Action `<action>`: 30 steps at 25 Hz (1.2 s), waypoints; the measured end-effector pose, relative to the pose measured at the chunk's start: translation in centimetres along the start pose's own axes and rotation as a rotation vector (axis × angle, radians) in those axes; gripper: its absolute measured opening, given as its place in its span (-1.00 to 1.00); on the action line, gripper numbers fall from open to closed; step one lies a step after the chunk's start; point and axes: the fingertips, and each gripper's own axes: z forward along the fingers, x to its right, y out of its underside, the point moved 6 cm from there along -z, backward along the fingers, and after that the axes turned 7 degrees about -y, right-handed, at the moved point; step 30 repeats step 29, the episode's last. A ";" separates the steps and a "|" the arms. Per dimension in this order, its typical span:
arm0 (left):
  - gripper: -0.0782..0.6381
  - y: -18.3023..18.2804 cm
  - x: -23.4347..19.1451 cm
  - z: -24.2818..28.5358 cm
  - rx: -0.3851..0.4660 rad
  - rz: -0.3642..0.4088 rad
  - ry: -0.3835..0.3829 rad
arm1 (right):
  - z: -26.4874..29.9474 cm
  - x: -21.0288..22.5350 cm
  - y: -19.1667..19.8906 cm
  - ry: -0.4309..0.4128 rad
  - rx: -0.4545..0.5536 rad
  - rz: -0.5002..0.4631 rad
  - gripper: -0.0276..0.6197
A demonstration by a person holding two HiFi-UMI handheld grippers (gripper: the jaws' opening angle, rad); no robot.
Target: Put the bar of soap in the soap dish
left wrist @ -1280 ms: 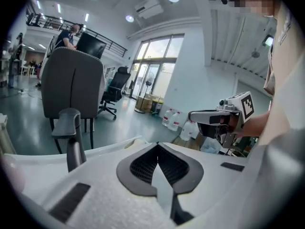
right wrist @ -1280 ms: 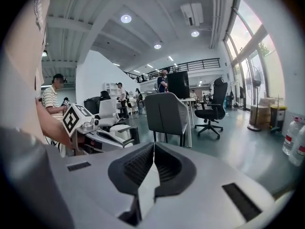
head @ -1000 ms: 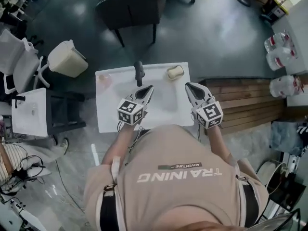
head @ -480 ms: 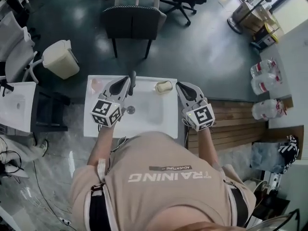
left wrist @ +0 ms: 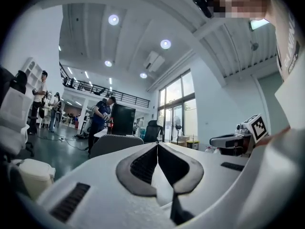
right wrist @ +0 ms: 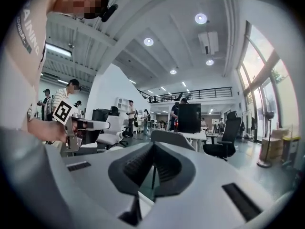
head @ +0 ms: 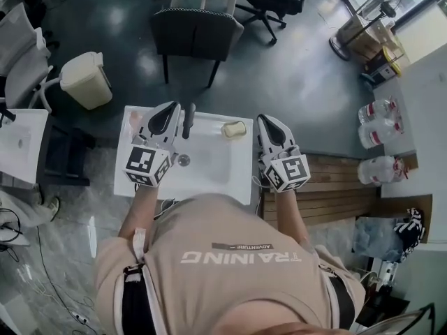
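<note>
In the head view a white washbasin point(head: 209, 176) stands in front of me with a black tap point(head: 187, 119) at its back rim. A cream oblong piece point(head: 234, 128) lies at the back right of the rim; I cannot tell whether it is the soap alone or soap in a dish. My left gripper point(head: 166, 109) hangs raised over the back left corner, shut and empty. My right gripper point(head: 265, 119) is held over the basin's right edge, also shut with nothing in it. Both gripper views look level across the office, with the pads point(left wrist: 143, 163) point(right wrist: 164, 166) closed together.
A dark chair point(head: 197, 26) stands behind the basin and a beige bin point(head: 86, 81) to its back left. A wooden platform point(head: 335, 180) and large water bottles point(head: 377, 128) are at the right. A white table point(head: 17, 145) is at the left. People stand far off in the office.
Both grippers have risen toward the camera. The left one has swung left over the basin's back left corner, covering a pale pink item seen there earlier. Both stay shut.
</note>
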 end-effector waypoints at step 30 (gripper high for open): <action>-0.75 8.4 0.5 0.8 -0.192 -0.100 0.076 | -0.7 -3.2 7.7 -0.028 -0.195 0.142 -0.87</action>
